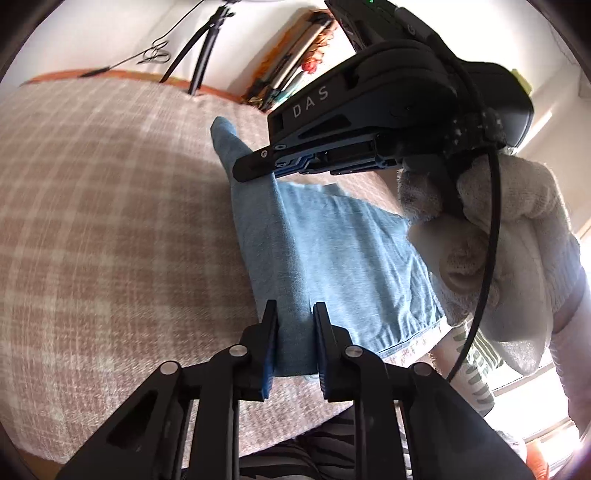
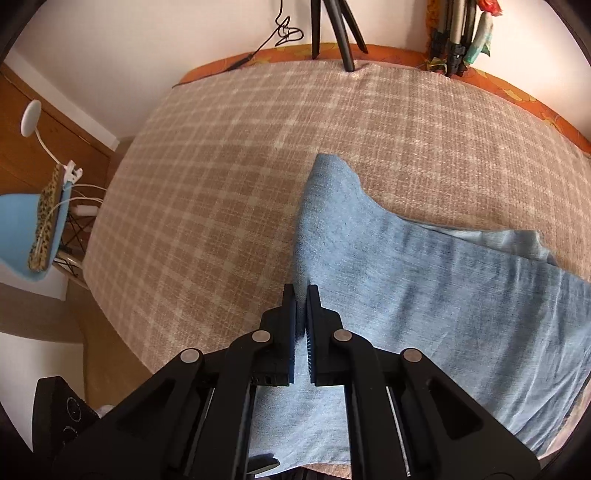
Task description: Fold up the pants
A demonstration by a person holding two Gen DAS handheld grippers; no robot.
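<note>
Light blue pants [image 1: 332,251] lie on a pink-and-white plaid bed cover [image 1: 110,203]. My left gripper [image 1: 294,306] has its jaws a little apart with a raised fold of the pants between them, near the elastic waistband [image 1: 399,338]. My right gripper [image 2: 301,290] is shut on the left edge of the pants [image 2: 424,295], lifting a ridge of cloth. The right gripper also shows in the left wrist view [image 1: 251,168], held by a gloved hand [image 1: 498,221] above the pants' far end.
A black tripod [image 2: 332,29] stands at the bed's far edge by an orange border [image 2: 480,74]. A blue chair [image 2: 26,236] with a clip lamp [image 2: 31,118] stands left of the bed. Rolled items [image 2: 461,33] lean at the far right.
</note>
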